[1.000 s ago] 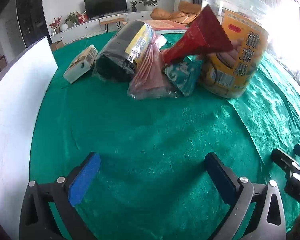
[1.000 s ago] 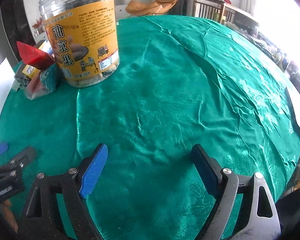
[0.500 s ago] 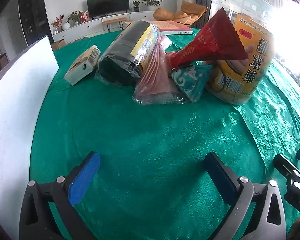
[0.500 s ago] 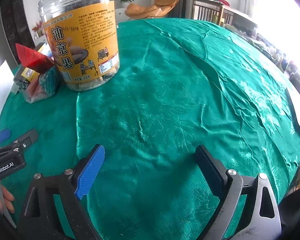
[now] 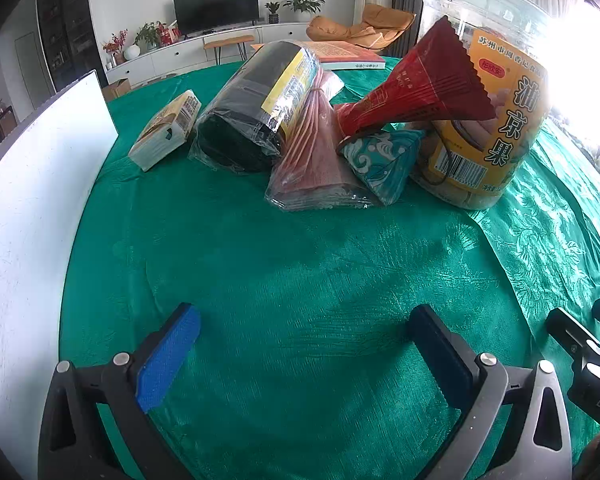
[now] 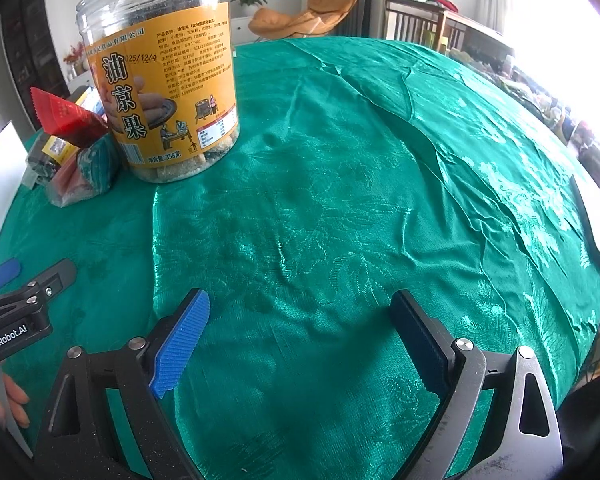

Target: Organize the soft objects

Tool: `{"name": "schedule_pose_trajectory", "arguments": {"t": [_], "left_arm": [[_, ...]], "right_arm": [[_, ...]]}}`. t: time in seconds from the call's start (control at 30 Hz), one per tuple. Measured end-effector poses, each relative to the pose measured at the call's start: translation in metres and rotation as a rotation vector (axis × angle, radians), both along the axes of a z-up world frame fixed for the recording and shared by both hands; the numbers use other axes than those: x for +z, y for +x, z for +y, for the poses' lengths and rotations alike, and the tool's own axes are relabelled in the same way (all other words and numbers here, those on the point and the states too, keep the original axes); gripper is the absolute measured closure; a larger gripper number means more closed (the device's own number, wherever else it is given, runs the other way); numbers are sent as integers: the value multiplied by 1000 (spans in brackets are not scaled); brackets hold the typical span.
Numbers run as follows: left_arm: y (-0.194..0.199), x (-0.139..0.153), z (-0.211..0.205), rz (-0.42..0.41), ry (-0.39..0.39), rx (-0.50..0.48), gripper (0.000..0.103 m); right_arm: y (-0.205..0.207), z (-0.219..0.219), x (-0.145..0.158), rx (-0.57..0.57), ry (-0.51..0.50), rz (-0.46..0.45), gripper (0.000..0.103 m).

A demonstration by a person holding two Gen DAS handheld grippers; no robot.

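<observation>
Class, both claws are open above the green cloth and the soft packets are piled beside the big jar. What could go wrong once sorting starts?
1. The red packet leans on the jar; pulling the teal pouch beneath could topple it.
2. The pink pack overlaps the black roll, so one grab may drag both.
3. The loose cloth is wrinkled and could bunch under a claw.

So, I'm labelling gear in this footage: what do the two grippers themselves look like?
Both match. The left hand-held gripper and right hand-held gripper have black skeletal frames with triangular cut-outs, silver pivot screws and ribbed blue pads. White "GenRobot.AI" lettering marks the left one's side. No cables or sleeves show.
</observation>
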State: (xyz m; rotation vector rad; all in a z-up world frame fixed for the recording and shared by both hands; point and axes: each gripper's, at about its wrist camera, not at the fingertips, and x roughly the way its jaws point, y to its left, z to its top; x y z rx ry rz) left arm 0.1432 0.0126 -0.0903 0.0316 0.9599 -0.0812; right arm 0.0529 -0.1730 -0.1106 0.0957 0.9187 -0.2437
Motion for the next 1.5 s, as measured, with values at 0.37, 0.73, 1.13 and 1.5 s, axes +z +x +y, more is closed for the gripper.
{"name": "schedule_pose_trajectory", "arguments": {"t": [0.37,0.73,1.13,1.5], "left_arm": [[0,0,0,0,0,0,0],[0,0,0,1,-1,-1,0],[0,0,-1,2,6,-1,0],[6,7,3,153,-10,7,1]], "right_arm": [[0,-1,0,3,0,-1,9],[0,-1,0,4,0,-1,9],[0,-1,0,5,0,-2,9],[0,-1,0,6,-1,-3,9]]}}
